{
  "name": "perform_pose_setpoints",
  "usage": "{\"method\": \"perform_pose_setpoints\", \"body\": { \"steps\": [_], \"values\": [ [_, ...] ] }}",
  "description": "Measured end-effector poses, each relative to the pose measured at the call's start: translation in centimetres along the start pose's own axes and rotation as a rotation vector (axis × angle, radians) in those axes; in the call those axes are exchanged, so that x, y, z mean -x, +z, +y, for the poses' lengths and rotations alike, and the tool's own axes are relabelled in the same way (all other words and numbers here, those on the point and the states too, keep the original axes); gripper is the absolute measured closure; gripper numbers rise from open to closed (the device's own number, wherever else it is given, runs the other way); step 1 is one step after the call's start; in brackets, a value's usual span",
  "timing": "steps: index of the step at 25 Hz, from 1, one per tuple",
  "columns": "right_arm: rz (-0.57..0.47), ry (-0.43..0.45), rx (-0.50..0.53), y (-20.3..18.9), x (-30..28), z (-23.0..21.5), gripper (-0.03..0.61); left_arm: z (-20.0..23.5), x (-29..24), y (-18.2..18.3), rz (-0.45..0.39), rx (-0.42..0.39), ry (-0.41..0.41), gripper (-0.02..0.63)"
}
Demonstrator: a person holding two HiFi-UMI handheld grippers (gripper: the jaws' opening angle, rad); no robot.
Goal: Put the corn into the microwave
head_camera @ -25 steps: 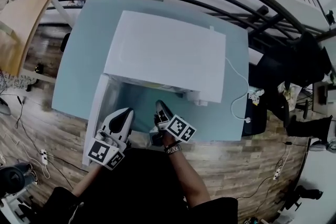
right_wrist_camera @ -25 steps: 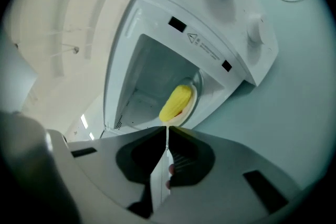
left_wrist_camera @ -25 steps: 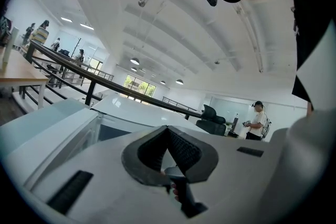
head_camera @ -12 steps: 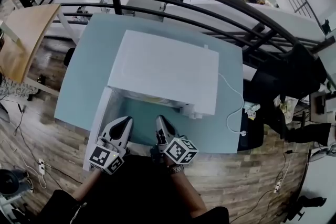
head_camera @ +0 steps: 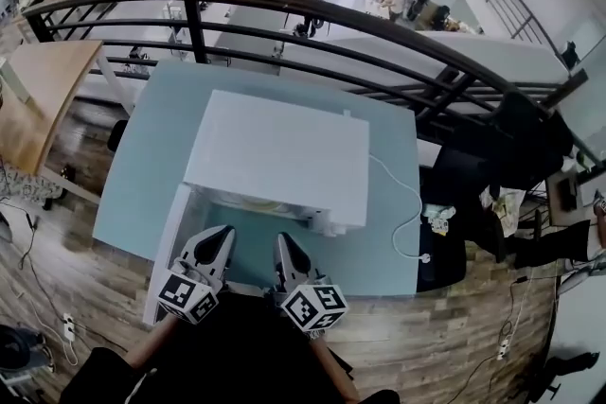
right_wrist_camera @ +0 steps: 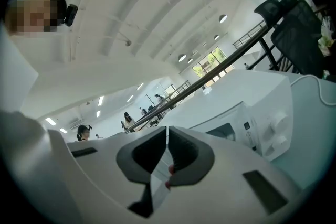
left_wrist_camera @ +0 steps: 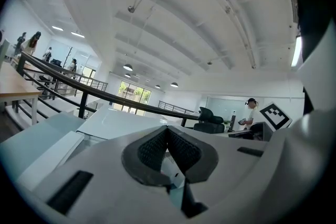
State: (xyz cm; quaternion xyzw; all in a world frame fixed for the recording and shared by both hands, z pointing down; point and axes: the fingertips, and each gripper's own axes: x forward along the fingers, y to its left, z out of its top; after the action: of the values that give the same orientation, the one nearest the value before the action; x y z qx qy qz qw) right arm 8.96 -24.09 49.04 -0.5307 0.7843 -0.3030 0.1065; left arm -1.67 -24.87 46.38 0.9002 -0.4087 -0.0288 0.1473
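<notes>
Left gripper view shows the left tool (left_wrist_camera: pixel 167 132) closed, its two dark ribbed pads meeting at the tips with nothing held between them. Right gripper view shows the right tool (right_wrist_camera: pixel 167 134) closed in the same way, pads together and empty.

From the head view, both tools are side by side at the near edge of the surface (head_camera: pixel 151 137), a pale blue-green top. Their tips point toward the microwave (head_camera: pixel 275 151), and their marker cubes sit closest to the person. The left tool is just beside the microwave door (head_camera: pixel 163 246), which hangs open to the left; the right tool is in front of the open cavity.

The microwave is white and sits in the middle of the surface. The right gripper view catches its front panel with two knobs (right_wrist_camera: pixel 275 134). A pale yellowish shape (head_camera: pixel 258 201) shows just inside the cavity, under the top edge; whether that is the corn cannot be told, and neither tool holds it.

A white cable (head_camera: pixel 402 203) runs from the microwave's right side across the surface to its near right corner. A dark railing (head_camera: pixel 284 7) curves past the far side of the surface.
</notes>
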Motion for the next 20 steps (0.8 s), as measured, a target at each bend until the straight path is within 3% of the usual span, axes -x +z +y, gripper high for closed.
{"method": "perform_pose_setpoints", "body": {
  "steps": [9,20],
  "values": [
    [-0.067,0.017,0.071,2.3,0.8,1.2,0.558,-0.9,-0.7,1.3,-0.017,-0.047,-0.023,0.611],
    [-0.191,-0.002,0.376,6.3,3.3,4.0,0.558,-1.8,-0.4,0.9,-0.018,-0.044,-0.027,0.611]
  ]
}}
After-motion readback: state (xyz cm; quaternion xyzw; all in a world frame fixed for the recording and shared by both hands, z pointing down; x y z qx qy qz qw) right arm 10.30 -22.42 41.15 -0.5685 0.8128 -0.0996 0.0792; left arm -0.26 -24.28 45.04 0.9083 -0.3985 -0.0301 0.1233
